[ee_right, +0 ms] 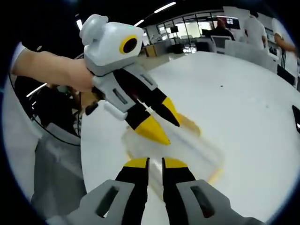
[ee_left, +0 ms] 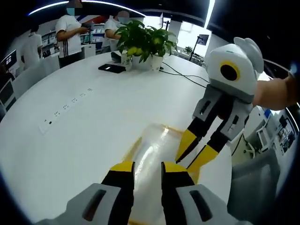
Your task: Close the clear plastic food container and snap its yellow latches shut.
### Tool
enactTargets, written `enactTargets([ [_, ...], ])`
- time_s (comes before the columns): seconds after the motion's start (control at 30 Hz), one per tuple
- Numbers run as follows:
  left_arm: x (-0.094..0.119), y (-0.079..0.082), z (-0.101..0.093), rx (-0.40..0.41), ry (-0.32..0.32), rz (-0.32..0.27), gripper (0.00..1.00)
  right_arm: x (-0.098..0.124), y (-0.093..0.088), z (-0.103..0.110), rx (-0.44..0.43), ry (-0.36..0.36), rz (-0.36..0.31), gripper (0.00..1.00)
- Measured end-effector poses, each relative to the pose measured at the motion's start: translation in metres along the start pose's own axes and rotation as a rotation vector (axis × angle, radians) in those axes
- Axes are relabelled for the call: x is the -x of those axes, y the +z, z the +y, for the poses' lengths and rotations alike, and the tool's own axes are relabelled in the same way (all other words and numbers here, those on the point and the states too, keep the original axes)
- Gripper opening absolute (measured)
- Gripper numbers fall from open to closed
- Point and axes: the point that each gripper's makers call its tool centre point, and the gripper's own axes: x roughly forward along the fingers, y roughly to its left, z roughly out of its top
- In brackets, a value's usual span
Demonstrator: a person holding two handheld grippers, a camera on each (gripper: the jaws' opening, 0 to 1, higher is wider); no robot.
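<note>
One clear container [ee_left: 157, 150] lies near the table's [ee_left: 70, 145] edge closest to the person, lid apparently down, with yellow trim along its sides; how many latches there are I cannot tell through the blur. Both grippers crowd it. The left gripper [ee_left: 147, 165] hangs over its near end, jaws narrow with a slim gap, holding nothing. The right gripper [ee_left: 193, 158] comes in from the far side, tips nearly together at the container's rim. The latching step looks to be in hand; next, press a tip against a yellow latch until it snaps. Farther off stand one plant [ee_left: 143, 40] and one black phone [ee_left: 111, 68].
</note>
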Motion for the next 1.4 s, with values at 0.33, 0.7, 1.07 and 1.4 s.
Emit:
enactTargets([
  [0.33, -0.002, 0.007, -0.001, -0.042, -0.008, 0.005, 0.21, -0.002, -0.006, 0.019, 0.186, 0.053, 0.037, 0.15],
  [0.7, -0.006, 0.006, 0.000, -0.069, -0.024, 0.034, 0.24, -0.002, -0.013, 0.025, 0.348, 0.035, 0.049, 0.21],
  [1.07, -0.013, 0.001, 0.007, -0.077, -0.059, 0.104, 0.31, -0.008, -0.022, 0.028, 0.619, -0.053, 0.076, 0.24],
  [1.4, -0.016, 0.000, 0.002, -0.098, -0.090, 0.137, 0.31, -0.012, -0.021, 0.023, 0.682, -0.096, 0.075, 0.22],
])
